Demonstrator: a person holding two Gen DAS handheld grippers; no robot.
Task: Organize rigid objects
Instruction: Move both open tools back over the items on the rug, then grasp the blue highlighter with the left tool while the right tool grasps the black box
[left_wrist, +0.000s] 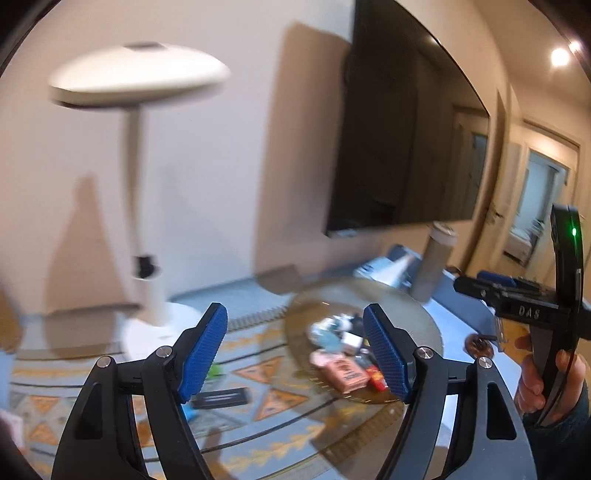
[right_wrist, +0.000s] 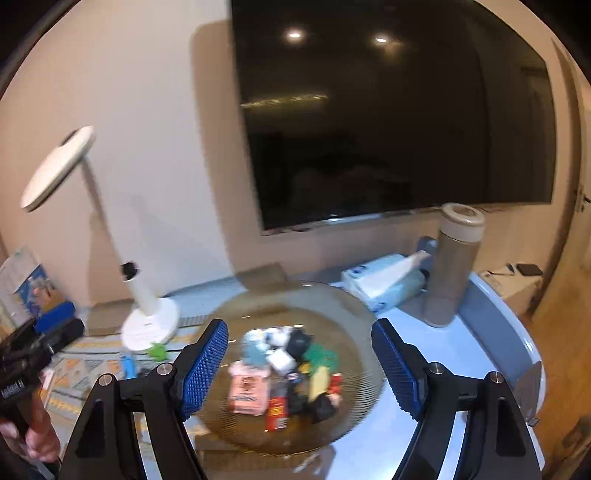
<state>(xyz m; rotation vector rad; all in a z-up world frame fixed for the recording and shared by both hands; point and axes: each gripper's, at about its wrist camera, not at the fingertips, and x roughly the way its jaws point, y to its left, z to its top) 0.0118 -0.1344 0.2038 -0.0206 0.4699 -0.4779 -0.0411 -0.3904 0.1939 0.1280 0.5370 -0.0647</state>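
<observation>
A round ribbed glass plate holds a pile of small rigid items, among them a pink box, a red item and white and black pieces. The plate also shows in the left wrist view with the pink box. A black flat item and a green piece lie on the patterned cloth left of the plate. My left gripper is open and empty above the cloth. My right gripper is open and empty above the plate.
A white desk lamp stands left of the plate. A tall grey flask and a tissue pack stand behind it. A dark TV hangs on the wall. The table edge curves at the right.
</observation>
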